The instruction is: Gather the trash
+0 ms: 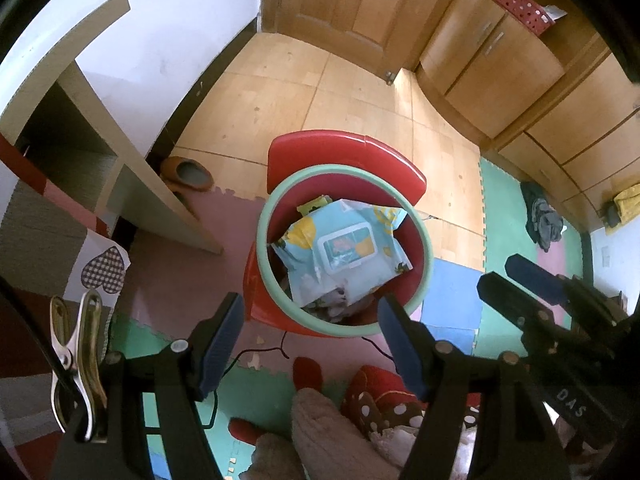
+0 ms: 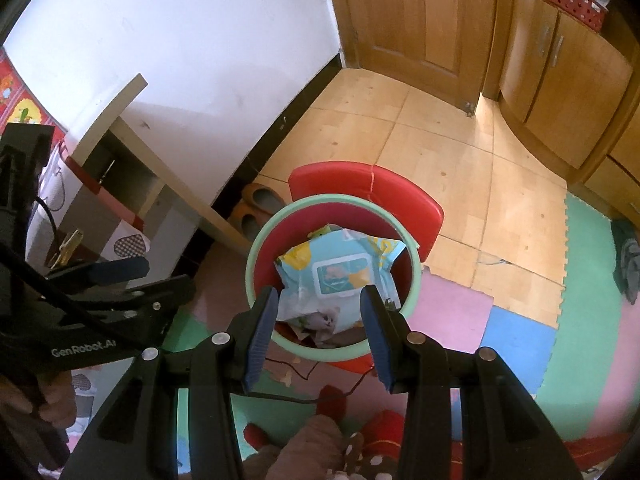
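So both claws hang above the red bin (image 1: 256, 300), and neither holds anything: the left claw (image 1: 310, 344) has its jaws wide apart, same for the right claw (image 2: 316, 334). 1 blue wipes pack (image 1: 344, 248) already sits on top of the trash inside, poking up near the green rim (image 1: 426, 256). Probably the pack wants a nudge down so nothing tips out. Count: 1 bin, 1 pack, 2 slippers (image 2: 262, 198) by the wall.
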`<state>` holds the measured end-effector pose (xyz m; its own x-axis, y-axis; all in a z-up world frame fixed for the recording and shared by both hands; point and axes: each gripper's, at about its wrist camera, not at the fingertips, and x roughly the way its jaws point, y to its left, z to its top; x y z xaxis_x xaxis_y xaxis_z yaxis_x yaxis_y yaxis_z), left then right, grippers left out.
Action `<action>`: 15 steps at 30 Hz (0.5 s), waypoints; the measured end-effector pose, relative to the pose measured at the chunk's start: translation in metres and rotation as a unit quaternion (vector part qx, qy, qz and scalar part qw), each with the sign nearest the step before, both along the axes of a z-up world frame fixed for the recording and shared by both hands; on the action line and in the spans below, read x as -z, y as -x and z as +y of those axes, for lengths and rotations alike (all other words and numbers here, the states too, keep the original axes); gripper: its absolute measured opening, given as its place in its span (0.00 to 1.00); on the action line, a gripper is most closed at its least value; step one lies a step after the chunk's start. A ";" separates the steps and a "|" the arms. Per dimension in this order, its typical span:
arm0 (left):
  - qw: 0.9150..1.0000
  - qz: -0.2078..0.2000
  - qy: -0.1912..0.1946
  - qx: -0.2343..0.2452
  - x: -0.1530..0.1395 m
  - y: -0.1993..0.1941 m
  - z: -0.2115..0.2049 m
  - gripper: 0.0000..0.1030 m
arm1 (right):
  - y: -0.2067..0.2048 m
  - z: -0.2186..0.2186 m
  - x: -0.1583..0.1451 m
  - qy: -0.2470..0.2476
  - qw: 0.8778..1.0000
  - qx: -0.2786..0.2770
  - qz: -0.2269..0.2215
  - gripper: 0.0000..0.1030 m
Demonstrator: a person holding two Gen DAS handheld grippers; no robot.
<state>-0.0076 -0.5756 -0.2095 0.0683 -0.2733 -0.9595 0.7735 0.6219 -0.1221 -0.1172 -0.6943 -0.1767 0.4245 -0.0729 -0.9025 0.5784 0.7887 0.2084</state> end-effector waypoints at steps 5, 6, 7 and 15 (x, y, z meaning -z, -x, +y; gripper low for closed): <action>1.000 0.000 -0.002 0.000 0.002 0.001 -0.002 0.71 | 0.000 0.000 0.001 -0.003 1.000 -0.001 0.000 0.43; 1.000 0.000 -0.003 -0.001 0.002 0.002 -0.002 0.71 | 0.000 0.000 0.001 -0.004 1.000 0.000 -0.001 0.43; 1.000 0.001 -0.004 -0.001 0.003 0.002 -0.002 0.71 | 0.000 -0.001 0.001 -0.004 1.000 0.000 -0.001 0.43; 1.000 0.002 -0.005 0.000 0.006 0.004 -0.004 0.71 | -0.001 -0.001 0.002 -0.005 1.000 0.000 -0.002 0.43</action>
<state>-0.0114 -0.5794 -0.2155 0.0652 -0.2630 -0.9626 0.7731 0.6232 -0.1179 -0.1166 -0.6955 -0.1788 0.4272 -0.0635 -0.9019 0.5782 0.7861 0.2186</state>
